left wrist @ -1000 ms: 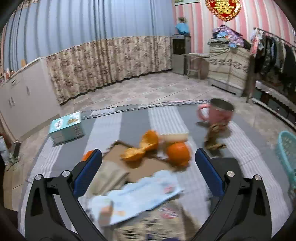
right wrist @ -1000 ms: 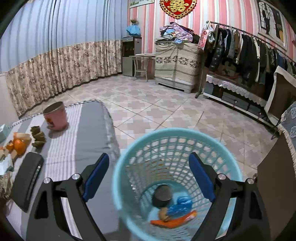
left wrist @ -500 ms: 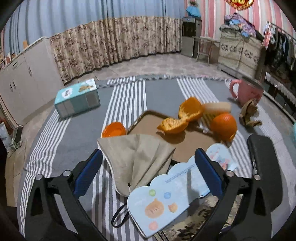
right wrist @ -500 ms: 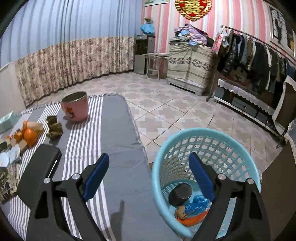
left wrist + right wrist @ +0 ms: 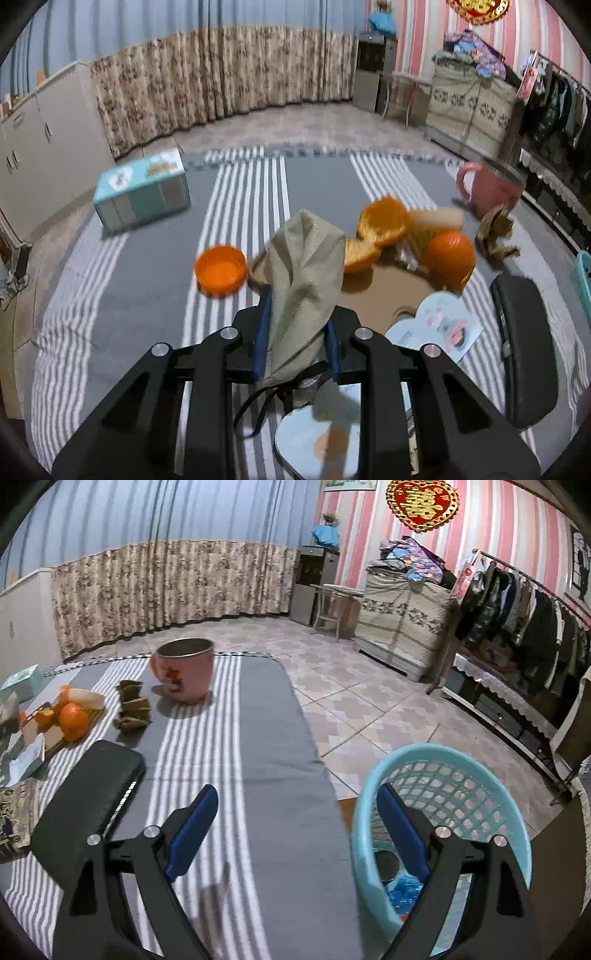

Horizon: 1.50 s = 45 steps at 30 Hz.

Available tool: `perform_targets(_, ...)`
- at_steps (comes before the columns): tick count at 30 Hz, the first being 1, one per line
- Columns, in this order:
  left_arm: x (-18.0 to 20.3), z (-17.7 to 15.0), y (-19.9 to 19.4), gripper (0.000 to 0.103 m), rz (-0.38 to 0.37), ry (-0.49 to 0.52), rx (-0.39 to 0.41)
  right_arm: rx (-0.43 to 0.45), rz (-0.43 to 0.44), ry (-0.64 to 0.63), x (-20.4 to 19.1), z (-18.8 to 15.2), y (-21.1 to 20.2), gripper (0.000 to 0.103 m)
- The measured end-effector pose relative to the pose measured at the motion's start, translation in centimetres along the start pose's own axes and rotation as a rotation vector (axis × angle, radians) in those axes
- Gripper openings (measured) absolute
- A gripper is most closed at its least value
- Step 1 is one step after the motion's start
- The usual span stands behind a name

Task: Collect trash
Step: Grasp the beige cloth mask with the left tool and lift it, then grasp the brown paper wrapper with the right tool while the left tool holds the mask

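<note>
Left gripper [image 5: 295,332]: its blue pads are pressed onto a beige face mask [image 5: 304,280], which stands up between them, lifted above the striped tablecloth [image 5: 147,266]; a black ear loop hangs below.
Right gripper [image 5: 293,827]: fingers spread wide, nothing between them; it hangs over the table edge, next to the blue trash basket [image 5: 480,775].
Hidden by the mask: part of the brown board [image 5: 376,295] and the near end of the orange peels [image 5: 384,221].
Hard to make out: the orange lid [image 5: 221,270] and the whole orange [image 5: 448,254] are blurred; the brown crumpled scrap [image 5: 496,230] beside the pink mug [image 5: 491,188] cannot be identified.
Cut off: in the left wrist view the basket is only a thin blue strip at the right edge; the printed card [image 5: 439,325] is partly under the gripper body.
Only in right view: the inside of the basket, with a dark round thing [image 5: 386,864] and blue crumpled plastic [image 5: 404,890] at the bottom.
Only in left view: the held mask, the lid, and the top of the teal tissue box [image 5: 142,192].
In both views: the black case [image 5: 88,805] lying flat on the cloth.
</note>
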<state>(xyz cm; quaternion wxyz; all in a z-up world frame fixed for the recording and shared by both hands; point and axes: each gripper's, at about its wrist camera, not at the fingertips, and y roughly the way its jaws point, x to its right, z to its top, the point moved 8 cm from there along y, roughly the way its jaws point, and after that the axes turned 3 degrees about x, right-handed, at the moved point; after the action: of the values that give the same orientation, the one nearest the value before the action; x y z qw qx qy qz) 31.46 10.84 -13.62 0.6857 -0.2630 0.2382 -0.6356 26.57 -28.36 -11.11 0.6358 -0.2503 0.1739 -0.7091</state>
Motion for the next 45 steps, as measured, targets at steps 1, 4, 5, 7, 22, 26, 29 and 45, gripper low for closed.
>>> perform_targets(1,0.0,0.4,-0.5,0.024,0.0,-0.003,0.02,0.0,0.004,-0.002,0.0,0.0,-0.1,0.086)
perform_targets(4,0.0,1.8,-1.6,0.024,0.001,-0.004,0.069,0.0,0.021,-0.013,-0.9,0.0,-0.6,0.086)
perform_targets(5,0.0,2.2,-2.0,0.024,0.003,-0.003,0.084,0.004,0.033,-0.018,-1.3,0.1,-0.9,0.086)
perform_targets(7,0.1,3.2,-2.8,0.024,-0.003,-0.013,0.123,0.02,0.045,-0.021,-1.9,0.4,-1.5,0.086)
perform_targets(22,-2.8,3.8,-2.9,0.024,0.039,-0.045,0.215,-0.005,0.144,-0.002,-9.7,3.4,1.8,0.086)
perform_targets(26,-3.6,3.8,-2.3,0.024,0.067,-0.043,0.221,-0.028,0.169,0.003,-12.5,4.4,4.0,0.086)
perform_targets(29,-3.9,3.9,-2.2,0.024,0.063,-0.048,0.221,-0.058,0.185,0.002,-14.0,4.7,5.7,0.086)
perform_targets(45,-4.3,3.7,-1.6,0.024,0.069,-0.051,0.208,-0.192,0.257,-0.078,-18.3,5.4,10.1,0.036)
